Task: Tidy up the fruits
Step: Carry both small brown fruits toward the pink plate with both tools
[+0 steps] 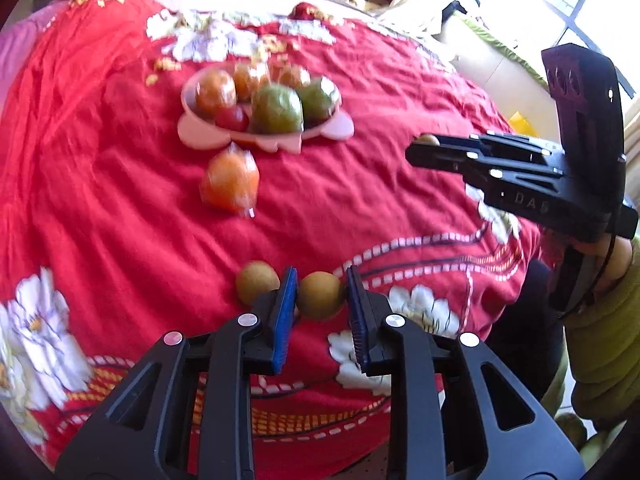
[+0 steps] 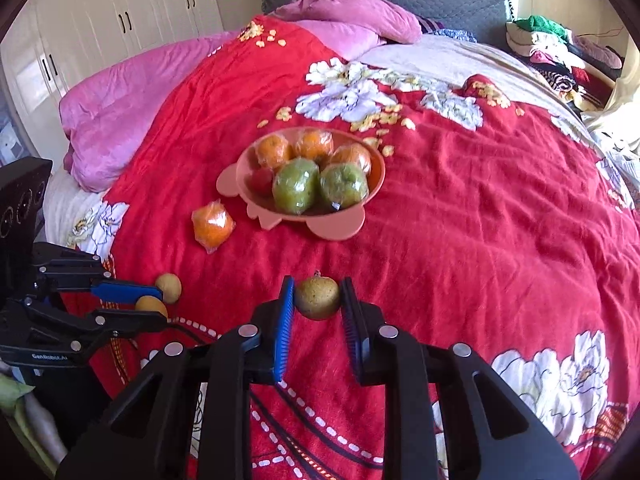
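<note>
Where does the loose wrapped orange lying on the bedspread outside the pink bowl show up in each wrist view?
Left wrist view: the loose wrapped orange lies on the red bedspread, left of centre, just below the pink bowl.
Right wrist view: the same orange lies left of centre, below-left of the bowl.
Shared landmark: the pink bowl with the two green wrapped fruits at its front.

Red floral bedspread (image 2: 460, 240); pink quilt (image 2: 120, 120); white wardrobe (image 2: 120, 12).
</note>
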{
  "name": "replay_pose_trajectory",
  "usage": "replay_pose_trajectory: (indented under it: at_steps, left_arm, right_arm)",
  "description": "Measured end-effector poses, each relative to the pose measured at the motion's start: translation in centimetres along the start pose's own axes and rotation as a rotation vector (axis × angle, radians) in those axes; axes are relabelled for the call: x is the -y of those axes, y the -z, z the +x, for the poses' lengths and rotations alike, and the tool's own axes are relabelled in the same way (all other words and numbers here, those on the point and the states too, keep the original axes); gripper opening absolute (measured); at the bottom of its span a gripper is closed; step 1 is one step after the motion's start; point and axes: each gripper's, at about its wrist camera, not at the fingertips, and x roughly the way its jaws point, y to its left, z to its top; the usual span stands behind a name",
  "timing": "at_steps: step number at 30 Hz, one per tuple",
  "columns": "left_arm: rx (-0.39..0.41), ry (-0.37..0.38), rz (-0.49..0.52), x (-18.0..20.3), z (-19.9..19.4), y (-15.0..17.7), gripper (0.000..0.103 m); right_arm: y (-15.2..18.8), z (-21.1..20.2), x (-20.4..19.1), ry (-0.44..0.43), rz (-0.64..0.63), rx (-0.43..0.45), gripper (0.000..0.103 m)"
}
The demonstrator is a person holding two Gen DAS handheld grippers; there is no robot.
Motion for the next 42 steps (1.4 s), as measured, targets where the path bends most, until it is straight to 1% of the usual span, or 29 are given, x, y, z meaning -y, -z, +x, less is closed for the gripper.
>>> replay_pose_trajectory:
  at_steps: [8, 18, 23, 27, 30, 35, 42]
  left_arm:
    - [0.054, -0.021, -0.013, -1.7, -0.7, -3.4, 0.018]
    - [0.086, -0.044, -0.031, -4.1, -0.5, -7.5, 0.018]
    - [0.094, -0.047, -0.033, -4.8, -0.2, -9.0, 0.018]
    - [0.091, -0.034, -0.022, -4.7, 0.0, -9.4, 0.018]
    - [0.079, -0.031, -0.008, -4.4, 0.2, -9.0, 0.018]
    - [0.06, -0.037, -0.015, -4.6, 1.0, -8.5, 0.018]
    - [0.059, -0.048, -0.004, -4.7, 1.5, -9.5, 0.018]
  right_arm:
    - [-2.1, -0.1, 0.1, -0.004, -0.002, 0.029, 0.022]
    - [-4.9, 1.0, -0.1, -0.019, -0.018, 0.051, 0.022]
    - [-5.9, 1.9, 0.0, -0.024, -0.018, 0.055, 0.022]
    - [-6.2, 2.5, 0.2, -0.026, -0.01, 0.05, 0.022]
    - [-6.2, 2.8, 0.3, -0.029, -0.01, 0.048, 0.022]
    - [-6.2, 3.1, 0.4, -0.029, -0.003, 0.043, 0.022]
    - [-6.7, 3.6, 0.3, -0.029, -0.013, 0.041, 0.022]
